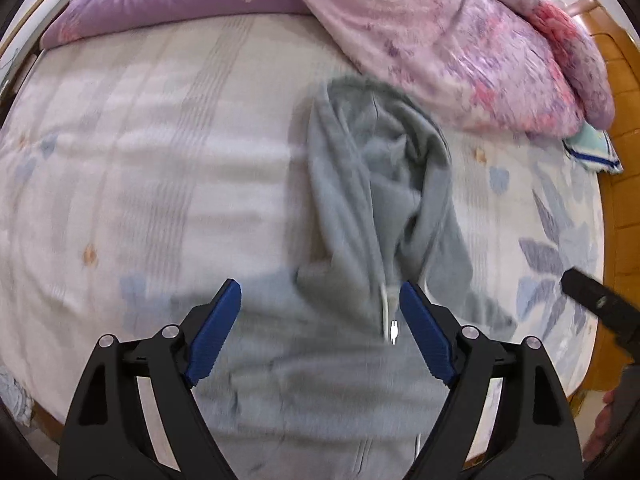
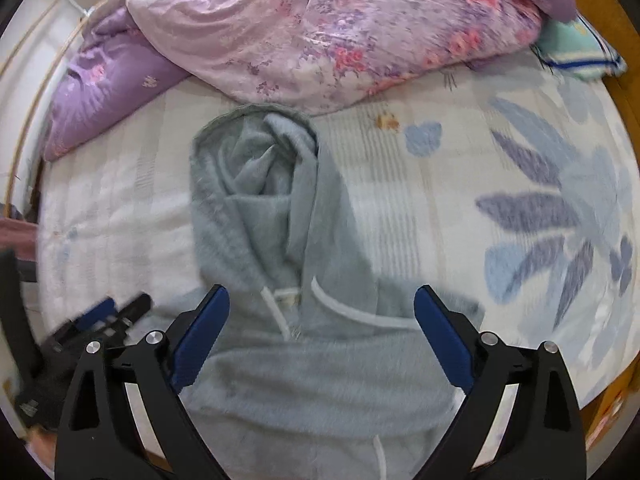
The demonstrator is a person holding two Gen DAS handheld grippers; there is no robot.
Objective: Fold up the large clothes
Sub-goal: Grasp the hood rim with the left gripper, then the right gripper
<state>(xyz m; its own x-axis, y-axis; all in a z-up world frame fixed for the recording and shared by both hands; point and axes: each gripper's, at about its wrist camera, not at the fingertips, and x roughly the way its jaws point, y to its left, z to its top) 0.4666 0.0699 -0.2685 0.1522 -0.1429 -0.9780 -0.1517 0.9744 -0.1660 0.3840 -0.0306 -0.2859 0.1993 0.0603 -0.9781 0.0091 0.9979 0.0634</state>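
Both the left gripper (image 1: 320, 294) and right gripper (image 2: 322, 298) are spread, nothing grasped; the grey hoodie (image 2: 276, 264) lies beneath the fingers, and its loose drawstring (image 2: 352, 312) could be snagged.

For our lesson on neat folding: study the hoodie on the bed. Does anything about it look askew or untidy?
Yes. The hoodie is not spread flat: its hood is crumpled and twisted in on itself, and the white drawstrings lie loose and uneven across the chest. Both grippers, left and right, are open above it, holding nothing.
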